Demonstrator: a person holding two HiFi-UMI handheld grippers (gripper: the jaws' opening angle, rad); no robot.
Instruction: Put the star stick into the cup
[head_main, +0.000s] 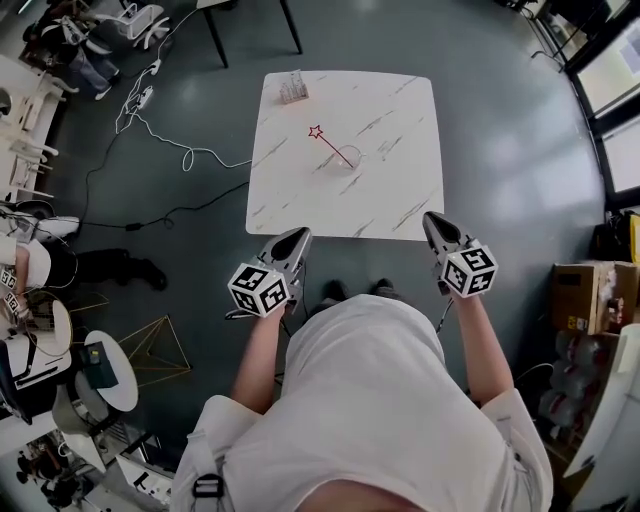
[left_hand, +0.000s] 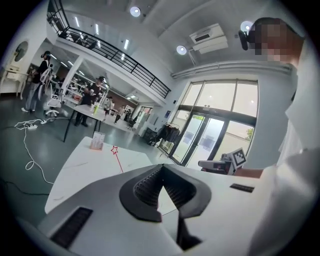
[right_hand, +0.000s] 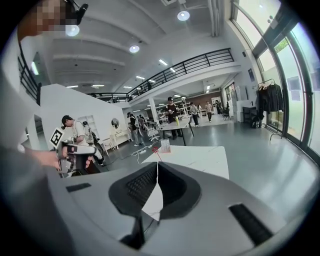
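A red star stick (head_main: 330, 146) leans out of a clear cup (head_main: 347, 159) near the middle of the white marble table (head_main: 400, 120), its star (head_main: 316, 131) pointing to the far left. Both grippers hang off the table's near edge, close to the person's body. My left gripper (head_main: 298, 236) is shut with nothing in it; from its own view the jaws (left_hand: 162, 169) meet and the star (left_hand: 114, 149) shows beyond them. My right gripper (head_main: 431, 220) is shut and empty too, its jaws (right_hand: 157, 165) together in its own view.
A small box of cards (head_main: 293, 87) stands at the table's far left corner. A white cable (head_main: 165, 140) trails over the grey floor to the left. Chairs, a round side table (head_main: 110, 370) and cardboard boxes (head_main: 580, 295) flank the person.
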